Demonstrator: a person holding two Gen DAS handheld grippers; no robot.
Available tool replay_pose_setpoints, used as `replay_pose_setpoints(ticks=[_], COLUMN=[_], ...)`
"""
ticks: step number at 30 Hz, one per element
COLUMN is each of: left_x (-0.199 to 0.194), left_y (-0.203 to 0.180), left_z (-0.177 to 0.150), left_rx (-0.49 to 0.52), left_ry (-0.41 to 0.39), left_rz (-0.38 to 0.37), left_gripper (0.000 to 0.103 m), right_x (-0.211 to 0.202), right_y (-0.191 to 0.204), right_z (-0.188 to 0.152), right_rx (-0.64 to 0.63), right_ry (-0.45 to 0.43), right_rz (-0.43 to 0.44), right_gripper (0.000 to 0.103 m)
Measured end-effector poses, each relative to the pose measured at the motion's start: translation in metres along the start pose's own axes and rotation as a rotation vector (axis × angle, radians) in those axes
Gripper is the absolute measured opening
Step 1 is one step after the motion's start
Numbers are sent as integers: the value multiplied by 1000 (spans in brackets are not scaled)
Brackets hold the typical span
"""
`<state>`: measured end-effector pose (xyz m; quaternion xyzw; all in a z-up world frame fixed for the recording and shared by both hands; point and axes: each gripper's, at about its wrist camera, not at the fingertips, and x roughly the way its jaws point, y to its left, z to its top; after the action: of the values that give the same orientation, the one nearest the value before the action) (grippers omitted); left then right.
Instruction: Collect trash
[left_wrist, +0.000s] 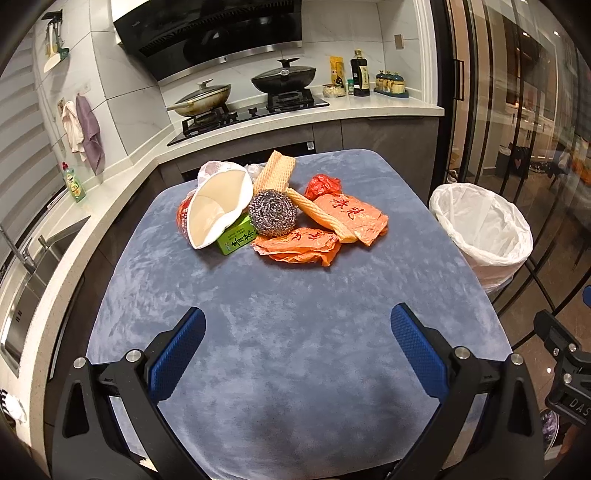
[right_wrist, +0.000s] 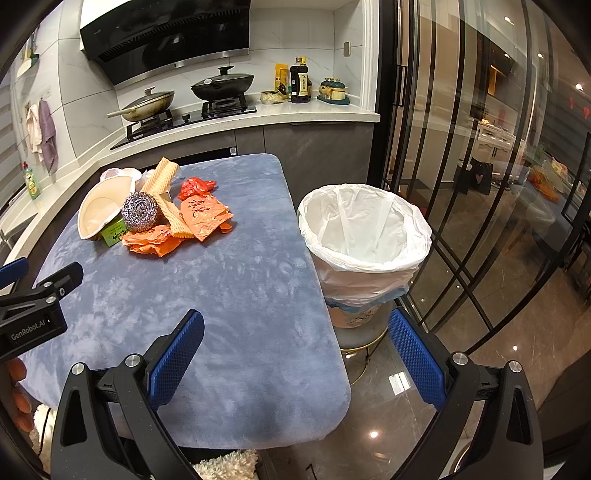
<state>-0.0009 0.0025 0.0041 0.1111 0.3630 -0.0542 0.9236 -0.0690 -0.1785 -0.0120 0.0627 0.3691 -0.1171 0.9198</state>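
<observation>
My left gripper (left_wrist: 297, 325) hangs wide and empty over the near end of the blue-covered table (left_wrist: 295, 350), and my right gripper (right_wrist: 295, 328) is just as wide and empty, straddling the table's right edge with one finger over cloth and the other over the floor. From the left one, the trash pile sits at twelve o'clock, well apart from my fingertips; from the right one it lies toward eleven o'clock, with the lined trash bin (right_wrist: 364, 236) at about one o'clock, just beside the table and holding nothing that I can see. Counting the pile: one steel scourer (left_wrist: 272, 217), one white paper bowl (left_wrist: 218, 210) tipped on its side, one green box (left_wrist: 236, 239) wedged under it, two flat orange wrappers (left_wrist: 351, 218), one crumpled red bag (left_wrist: 322, 185), two ribbed tan cloths or wafers (left_wrist: 275, 172), plus something red behind the bowl I cannot identify. The risk, I judge, is the stacking: the scourer rests on the box and wrappers, so pulling a lower piece could roll it off the table, and the thin wrappers may slip from my pads before reaching the bin
</observation>
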Motion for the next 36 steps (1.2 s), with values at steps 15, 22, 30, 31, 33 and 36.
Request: replay_pose_setpoints(ticks=[15,22,30,31,33,36], left_x=[-1,-3,-4,-5,-4,-3], left_y=[-1,2,2,3,2,1], left_z=[-1,-1,-1,-1,-1,-2], left_rx=[-10,-20,-18,-19,-19,-16], left_ry=[-22,-40,-48,-49,-44,-37], left_rz=[7,15,13,14,12,11], left_gripper=[96,96,96,96,96,96], right_x=[0,-3,-4,-4,-4,-4], right_y=[-3,9,7,7,7,7], right_z=[-2,3,1,1,2,2], right_rx=[-1,-2,-1,-1,-1,0], right_ry=[-3,-4,-5,-5,-5,-4], right_rz=[4,7,7,7,7,9], right_gripper=[96,96,96,96,96,96])
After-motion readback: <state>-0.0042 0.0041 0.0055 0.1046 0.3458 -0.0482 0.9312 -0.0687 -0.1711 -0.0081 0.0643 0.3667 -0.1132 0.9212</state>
